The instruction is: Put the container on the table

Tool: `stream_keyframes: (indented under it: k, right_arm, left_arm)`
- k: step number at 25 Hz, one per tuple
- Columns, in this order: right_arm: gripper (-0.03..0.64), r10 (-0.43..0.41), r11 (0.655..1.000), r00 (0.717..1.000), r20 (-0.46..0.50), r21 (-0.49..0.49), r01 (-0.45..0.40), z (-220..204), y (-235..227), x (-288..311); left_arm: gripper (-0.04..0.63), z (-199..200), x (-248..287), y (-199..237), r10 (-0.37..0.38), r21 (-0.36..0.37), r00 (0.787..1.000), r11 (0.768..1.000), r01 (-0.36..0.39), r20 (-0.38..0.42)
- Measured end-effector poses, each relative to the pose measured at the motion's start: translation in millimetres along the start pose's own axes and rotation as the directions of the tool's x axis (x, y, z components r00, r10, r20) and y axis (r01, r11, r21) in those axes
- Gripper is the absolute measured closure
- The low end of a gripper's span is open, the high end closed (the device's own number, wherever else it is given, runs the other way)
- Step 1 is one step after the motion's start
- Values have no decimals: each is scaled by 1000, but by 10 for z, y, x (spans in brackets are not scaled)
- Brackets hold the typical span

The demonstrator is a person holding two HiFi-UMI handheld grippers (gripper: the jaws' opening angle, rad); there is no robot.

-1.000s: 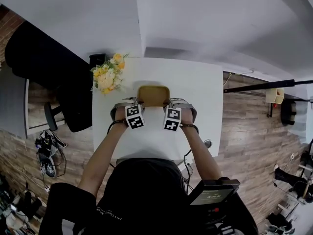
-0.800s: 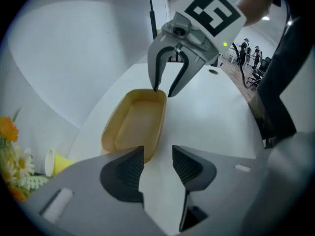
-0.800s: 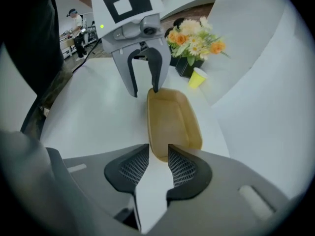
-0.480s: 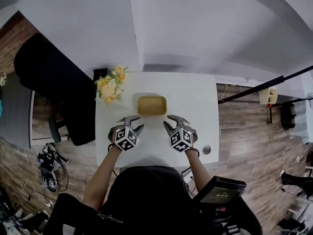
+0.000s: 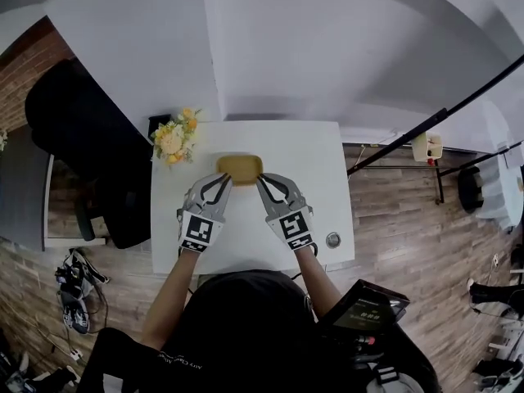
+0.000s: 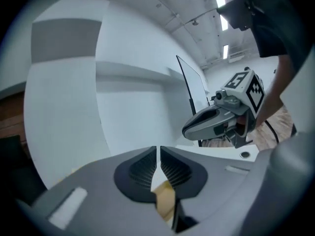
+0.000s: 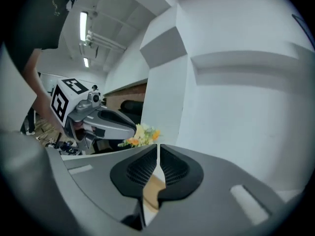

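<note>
The tan oblong container [image 5: 238, 167] rests on the white table [image 5: 319, 162], near its far edge. Both grippers hang above the table on its near side, apart from it. The left gripper [image 5: 224, 181] points at the container's left end and the right gripper [image 5: 263, 180] at its right end. Their jaws have just been closing and now meet with nothing between them. In the left gripper view a tan strip of the container [image 6: 165, 200] shows below the left gripper [image 6: 158, 154]. The right gripper view shows the container [image 7: 152, 188] below the right gripper [image 7: 158, 151].
A bunch of yellow and white flowers [image 5: 173, 137] stands at the table's far left corner. A black chair [image 5: 90, 137] is left of the table. A small round fitting [image 5: 332, 240] sits near the table's right front edge. White walls rise behind the table.
The grippers held the container's ends a second ago, then let go with jaws spread and drew back. Now they are raised and their jaws have closed. The container stays on the table.
</note>
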State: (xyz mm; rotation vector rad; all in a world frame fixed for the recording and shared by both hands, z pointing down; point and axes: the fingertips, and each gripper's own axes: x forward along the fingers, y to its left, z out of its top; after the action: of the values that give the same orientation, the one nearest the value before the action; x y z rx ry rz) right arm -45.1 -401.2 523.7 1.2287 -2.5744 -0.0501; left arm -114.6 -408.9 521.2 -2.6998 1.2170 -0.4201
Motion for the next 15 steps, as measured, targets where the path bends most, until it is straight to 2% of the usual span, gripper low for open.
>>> stream_keyframes:
  k: [3,5,9,15]
  right_arm:
    - [583,-18,1000,994,110,-9,19,446,-24,-65]
    - [584,-15,1000,988,154,-10,16,656,-5,-125]
    - [586,-10,999,982,191,-36,17,804,46,-160]
    - [601,-22,999,983,184,-30,28,678,55,-235]
  left_arm:
    - [575,452,-54,75,62,2,991,998,-62,117]
    - [575,663,-95,64,80,11,982,996,-83,168]
    - [578,812,-125,32,109,37,972,992,-119,210]
    - [578,827,-167,-105,119,34,963,991,-131,241]
